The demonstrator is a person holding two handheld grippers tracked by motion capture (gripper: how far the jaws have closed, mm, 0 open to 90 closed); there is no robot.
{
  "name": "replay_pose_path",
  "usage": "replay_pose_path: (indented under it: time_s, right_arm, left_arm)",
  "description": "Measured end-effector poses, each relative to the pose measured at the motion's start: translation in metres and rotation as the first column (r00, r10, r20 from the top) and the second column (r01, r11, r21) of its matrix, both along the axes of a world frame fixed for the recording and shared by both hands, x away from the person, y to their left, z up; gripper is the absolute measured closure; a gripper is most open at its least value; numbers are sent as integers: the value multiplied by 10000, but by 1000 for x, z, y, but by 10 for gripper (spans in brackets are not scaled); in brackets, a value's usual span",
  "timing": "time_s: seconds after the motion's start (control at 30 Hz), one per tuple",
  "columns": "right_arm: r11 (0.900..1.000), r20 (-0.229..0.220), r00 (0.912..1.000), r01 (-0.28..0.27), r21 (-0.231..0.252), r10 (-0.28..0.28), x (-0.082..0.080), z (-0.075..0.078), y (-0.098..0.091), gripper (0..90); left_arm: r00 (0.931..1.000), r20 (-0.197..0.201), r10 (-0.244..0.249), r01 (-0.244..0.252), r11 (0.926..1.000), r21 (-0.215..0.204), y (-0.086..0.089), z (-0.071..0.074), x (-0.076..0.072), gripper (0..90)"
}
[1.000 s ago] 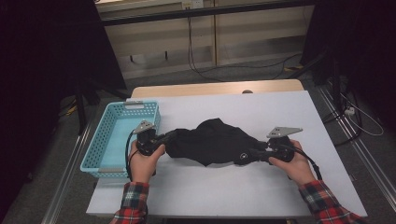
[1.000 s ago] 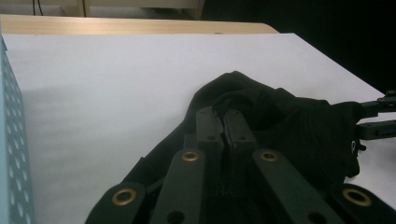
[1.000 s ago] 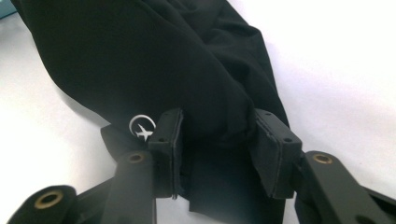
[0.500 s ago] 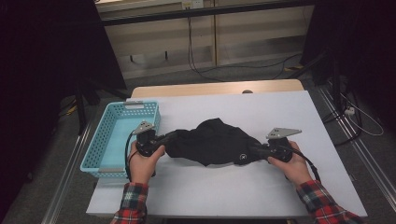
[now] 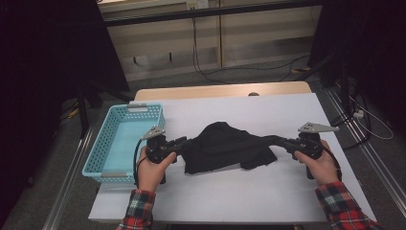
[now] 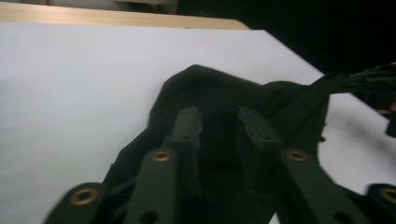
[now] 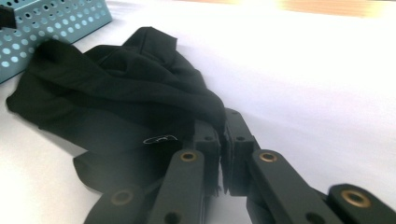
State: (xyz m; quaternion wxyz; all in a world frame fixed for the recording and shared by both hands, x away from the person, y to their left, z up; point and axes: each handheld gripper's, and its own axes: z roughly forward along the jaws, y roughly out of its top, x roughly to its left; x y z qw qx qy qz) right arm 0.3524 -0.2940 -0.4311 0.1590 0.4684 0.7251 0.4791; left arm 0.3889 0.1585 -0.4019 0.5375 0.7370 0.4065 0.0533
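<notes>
Black garment [image 5: 225, 148] beside the blue basket [image 5: 125, 139]: my right tool [image 7: 222, 140] clamps its edge, left tool [image 6: 219, 128] has just been parting with cloth between, so I'd regrip before stretching.

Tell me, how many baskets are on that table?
1. The blue basket sits at the table's left edge, beside the left gripper; nothing seems to hide another.

High view: room dim, dark at left and right edges; white table [image 5: 287, 191] is the brightest area, evenly lit from above. Soft, short shadow along the black garment [image 5: 225, 148] near edge. Left gripper view: overall soft, near jaws blurred, table's left side washed pale. Right gripper view: glare over the table's far edge, garment folds fairly sharp, blue basket [image 7: 42, 28] at far left corner slightly soft.
</notes>
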Motion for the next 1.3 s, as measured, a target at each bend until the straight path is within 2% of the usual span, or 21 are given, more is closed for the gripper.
replay_pose_path:
  time_s: [0.1, 0.2, 0.27, 0.4, 0.57, 0.73, 0.87, 0.97, 1.13, 1.23, 1.3]
  right_arm:
    - [10000, -76, 9999, 100, -1, -100, -1, 0, -4, 870]
    - [9999, -92, 9999, 82, -100, -83, -1, 0, -3, 869]
    - [9997, -150, 9998, 111, -199, -114, -1, -1, -2, 870]
    - [9997, -170, 9996, 221, -52, -222, 0, -1, -5, 870]
    - [9997, -195, 9995, 237, -115, -239, 1, -2, -5, 869]
    - [9996, -286, 9994, 169, -237, -176, 0, -2, -4, 870]
    - [9996, -344, 9993, 164, -229, -171, -1, -3, -5, 869]
    - [9996, -339, 9993, 167, -223, -175, -2, -3, -5, 869]
    - [9996, -344, 9992, 181, -197, -187, -2, -3, -5, 869]
    - [9996, -340, 9993, 175, -216, -183, -2, -3, -4, 869]
    - [9996, -351, 9992, 177, -224, -185, -2, -3, -4, 869]
  left_arm:
    - [9997, -39, -259, 259, 9995, 156, -5, -3, -3, 566]
    - [9996, -44, -266, 267, 9988, 401, -8, -9, -4, 482]
    - [9998, -177, -99, 109, 9982, 588, -9, -13, -4, 461]
    - [9990, -451, 9, 27, 9968, 799, -11, -23, -2, 444]
    - [9978, -665, -75, 146, 9941, 1071, -18, -36, 3, 445]
    - [9980, -629, -90, 187, 9877, 1552, -24, -44, 9, 484]
    - [9973, -721, -140, 264, 9843, 1746, -28, -50, 12, 550]
    - [9965, -810, -198, 357, 9794, 1987, -30, -51, 12, 624]
    - [9926, -1062, -595, 818, 9721, 2200, -31, -49, 9, 794]
    - [9923, -1045, -664, 883, 9711, 2216, -32, -47, 8, 854]
    - [9934, -957, -631, 819, 9749, 2070, -30, -43, 8, 859]
